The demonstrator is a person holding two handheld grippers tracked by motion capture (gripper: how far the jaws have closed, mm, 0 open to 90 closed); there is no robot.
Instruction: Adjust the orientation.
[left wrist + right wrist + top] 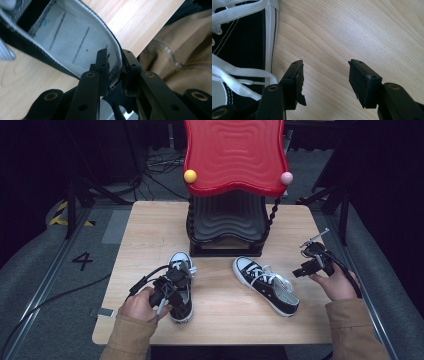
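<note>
Plywood tabletop (150,225) first — pale, broad, carrying everything we work with. At its far edge stands the two-tier shoe rack (227,227): a wavy red plastic shelf (235,155) on top, a black one beneath, twisted black posts between, and a yellow ball and a pink ball capping the front corners. Nothing sits on it yet.

Next come the two black canvas sneakers with white laces and white rubber toes. The right-hand sneaker (266,285) lies flat on the table in front of the rack, untouched, toe towards the rack. The left-hand sneaker (181,287) is nearer us on the left side, and the left gripper (115,68) has it by the heel: in the left gripper view we see the jaws pinched together on the rear collar, one pad inside against the grey lining, one outside.

The right gripper (325,77) hangs just beside the right-hand sneaker with its jaws wide apart and only bare wood between them.

We judge the step to be the pick-up of the left sneaker — grip made, carrying about to follow. The next move calls for a firm hold on that thin collar, a lift clear of the table, and a level swing forward onto a shelf without the toe dipping.
</note>
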